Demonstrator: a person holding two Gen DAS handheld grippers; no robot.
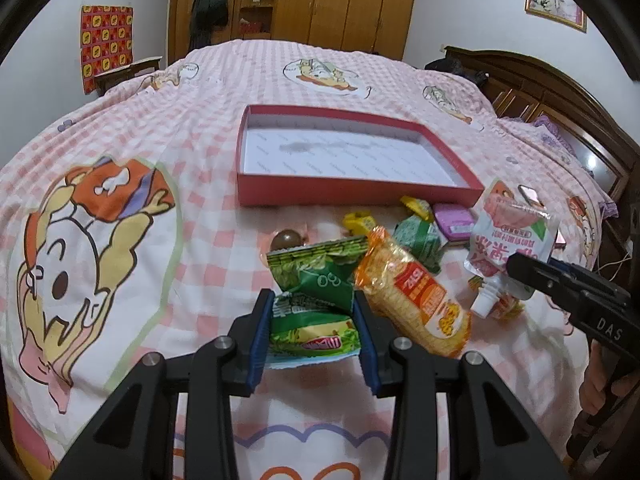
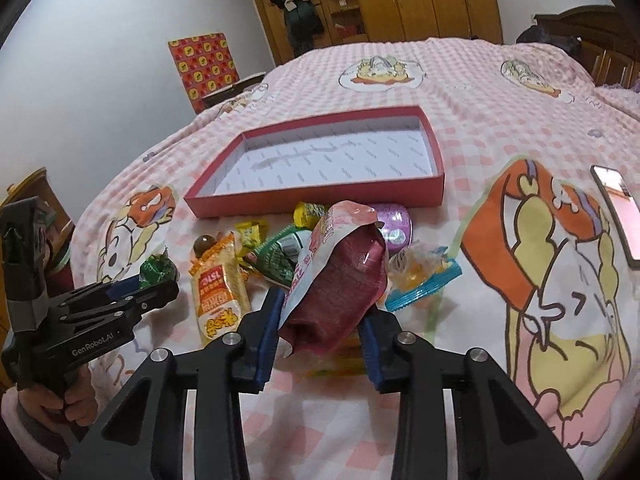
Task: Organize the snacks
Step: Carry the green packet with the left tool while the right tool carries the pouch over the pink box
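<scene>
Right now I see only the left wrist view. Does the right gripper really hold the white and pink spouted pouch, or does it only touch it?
Observer: It holds it. The right gripper is shut on the white and pink spouted pouch, and both blue pads press its sides.
Operator: Is something hidden from me behind that pouch?
Observer: Yes, a clear candy wrapper with blue edges lies on the pink checked bedsheet, just to the right of the pouch.
Operator: And the other face of the pouch?
Observer: It is dark red on that side.
</scene>
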